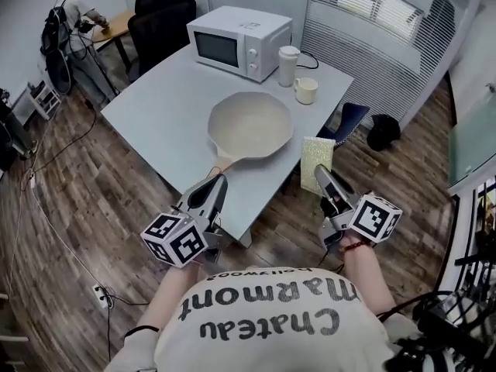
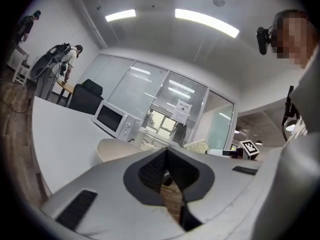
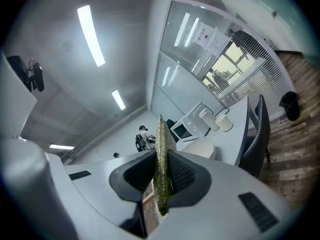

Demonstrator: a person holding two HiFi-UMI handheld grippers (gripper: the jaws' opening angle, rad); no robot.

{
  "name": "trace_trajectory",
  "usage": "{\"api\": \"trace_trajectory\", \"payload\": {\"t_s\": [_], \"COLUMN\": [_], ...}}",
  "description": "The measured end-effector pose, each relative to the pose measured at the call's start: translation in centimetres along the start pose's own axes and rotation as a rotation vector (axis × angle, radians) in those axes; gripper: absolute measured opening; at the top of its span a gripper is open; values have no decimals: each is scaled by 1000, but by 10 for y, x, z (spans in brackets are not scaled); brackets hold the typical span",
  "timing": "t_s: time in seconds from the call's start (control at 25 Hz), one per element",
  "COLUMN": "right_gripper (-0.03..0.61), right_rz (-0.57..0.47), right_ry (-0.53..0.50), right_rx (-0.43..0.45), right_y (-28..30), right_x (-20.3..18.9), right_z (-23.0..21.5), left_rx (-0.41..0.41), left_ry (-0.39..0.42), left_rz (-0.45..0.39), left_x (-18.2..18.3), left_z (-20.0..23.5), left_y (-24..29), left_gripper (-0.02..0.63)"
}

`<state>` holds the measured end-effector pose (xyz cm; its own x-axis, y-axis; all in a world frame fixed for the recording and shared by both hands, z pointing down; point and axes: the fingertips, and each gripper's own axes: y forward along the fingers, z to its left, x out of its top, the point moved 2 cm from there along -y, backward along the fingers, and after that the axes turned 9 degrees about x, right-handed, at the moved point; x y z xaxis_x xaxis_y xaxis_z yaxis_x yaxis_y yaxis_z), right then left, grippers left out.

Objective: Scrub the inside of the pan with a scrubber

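A cream pan (image 1: 250,125) lies in the middle of the grey table (image 1: 155,99), its handle (image 1: 225,161) pointing at the near edge. My left gripper (image 1: 218,181) hovers just in front of that handle, shut and empty; its jaws (image 2: 167,153) show closed, with the pan (image 2: 114,149) beyond. My right gripper (image 1: 321,172) is off the table's near right corner, shut on a yellow-green scrubber (image 1: 316,155). In the right gripper view the scrubber (image 3: 161,144) stands edge-on between the pads, and the pan (image 3: 201,147) lies ahead.
A white microwave (image 1: 240,41), a lidded tumbler (image 1: 287,65) and a mug (image 1: 305,91) stand at the table's far side. A dark chair (image 1: 349,119) sits at the right edge, black office chairs (image 1: 161,18) behind. A person (image 1: 74,29) stands far left; cables cross the floor.
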<state>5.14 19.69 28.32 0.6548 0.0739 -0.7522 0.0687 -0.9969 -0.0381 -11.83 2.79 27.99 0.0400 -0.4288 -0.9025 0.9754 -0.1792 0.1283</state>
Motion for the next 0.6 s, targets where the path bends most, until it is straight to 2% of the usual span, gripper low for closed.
{"api": "trace_trajectory", "payload": {"t_s": [0.12,0.24,0.4,0.6], "right_gripper": [66,66,66,66], "right_rz": [5,13,55,140], "right_ry": [5,10,43,42], "right_rx": [9,-18,-8,67], "right_y": [19,30,51,104], "right_x": [3,3,-6,-15], "right_z": [-2,-9,-14,-30], "left_rx": [-41,-56,-72,26], "left_ry": [-18,-39,-106,-76], "left_rz": [-21,-45,-77,-79], "left_x": [11,13,15,15], "left_z": [10,20,28,61], "left_y": [14,19,16,26], "left_gripper": [-6,-6,-6,-15]}}
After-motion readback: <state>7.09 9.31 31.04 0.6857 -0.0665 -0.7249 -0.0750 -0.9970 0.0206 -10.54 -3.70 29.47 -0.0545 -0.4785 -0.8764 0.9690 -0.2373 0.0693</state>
